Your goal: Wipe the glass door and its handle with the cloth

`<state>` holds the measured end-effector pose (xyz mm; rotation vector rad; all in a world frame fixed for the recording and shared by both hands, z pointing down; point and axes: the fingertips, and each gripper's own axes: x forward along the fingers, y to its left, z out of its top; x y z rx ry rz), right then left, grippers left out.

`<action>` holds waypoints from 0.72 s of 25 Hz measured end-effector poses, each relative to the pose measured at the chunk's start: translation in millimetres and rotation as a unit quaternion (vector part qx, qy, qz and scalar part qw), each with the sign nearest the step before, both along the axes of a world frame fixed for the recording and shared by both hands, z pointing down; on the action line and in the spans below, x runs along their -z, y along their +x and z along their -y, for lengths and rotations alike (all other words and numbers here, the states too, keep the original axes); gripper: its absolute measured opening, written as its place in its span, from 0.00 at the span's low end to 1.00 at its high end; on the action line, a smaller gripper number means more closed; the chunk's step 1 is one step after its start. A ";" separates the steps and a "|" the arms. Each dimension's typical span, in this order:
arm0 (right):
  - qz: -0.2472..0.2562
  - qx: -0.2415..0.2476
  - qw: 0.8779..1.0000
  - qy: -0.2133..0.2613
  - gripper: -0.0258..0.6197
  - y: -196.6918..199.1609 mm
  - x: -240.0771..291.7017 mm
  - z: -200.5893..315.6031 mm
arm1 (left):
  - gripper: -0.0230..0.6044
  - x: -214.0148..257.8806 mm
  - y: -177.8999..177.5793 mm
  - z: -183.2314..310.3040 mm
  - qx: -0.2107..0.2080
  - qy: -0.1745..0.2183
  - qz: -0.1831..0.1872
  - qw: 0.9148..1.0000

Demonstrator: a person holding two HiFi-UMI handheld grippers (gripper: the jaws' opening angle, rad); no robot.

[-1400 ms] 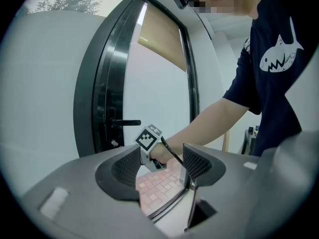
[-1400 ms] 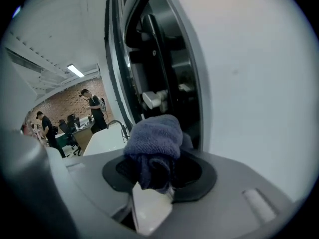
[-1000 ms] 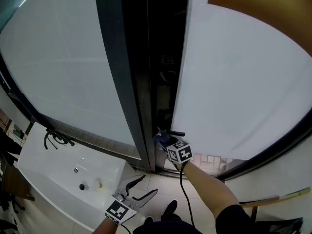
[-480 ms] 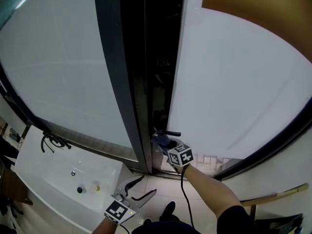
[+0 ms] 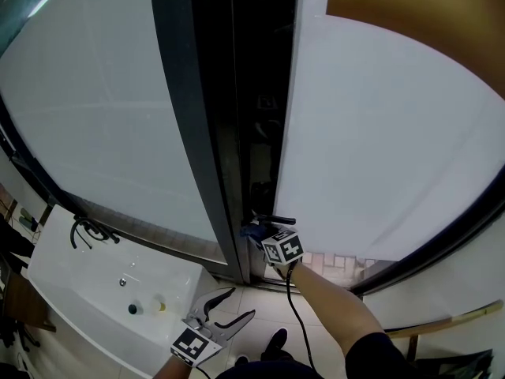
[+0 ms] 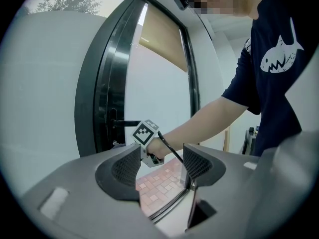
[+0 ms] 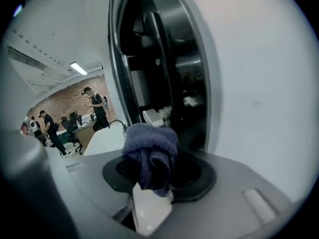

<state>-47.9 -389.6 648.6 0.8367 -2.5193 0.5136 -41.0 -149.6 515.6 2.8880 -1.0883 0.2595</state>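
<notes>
pinching the blue cloth (image 7: 149,153) by the handle (image 5: 278,219), right gripper (image 7: 154,169) fingers (image 7: 199,176) squeeze tight; left gripper (image 6: 162,163) fingers (image 6: 124,171) spread empty.

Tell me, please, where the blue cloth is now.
The blue cloth is clamped in the right gripper's jaws, low centre of the head view, by the black door handle.

Head view steeply down; gripper views toward glass door (image 5: 379,148)
</notes>
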 end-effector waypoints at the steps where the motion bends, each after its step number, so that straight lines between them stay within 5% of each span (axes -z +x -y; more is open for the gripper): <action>1: 0.003 -0.003 1.000 -0.002 0.29 3.1 1.0 1.7 | 0.46 -1.6 -0.2 -0.1 0.000 -0.001 0.001 1.000; 18: 0.053 -0.088 0.995 0.013 0.28 65.6 41.1 7.0 | 0.46 18.2 5.8 -7.8 -0.010 0.018 -0.008 1.000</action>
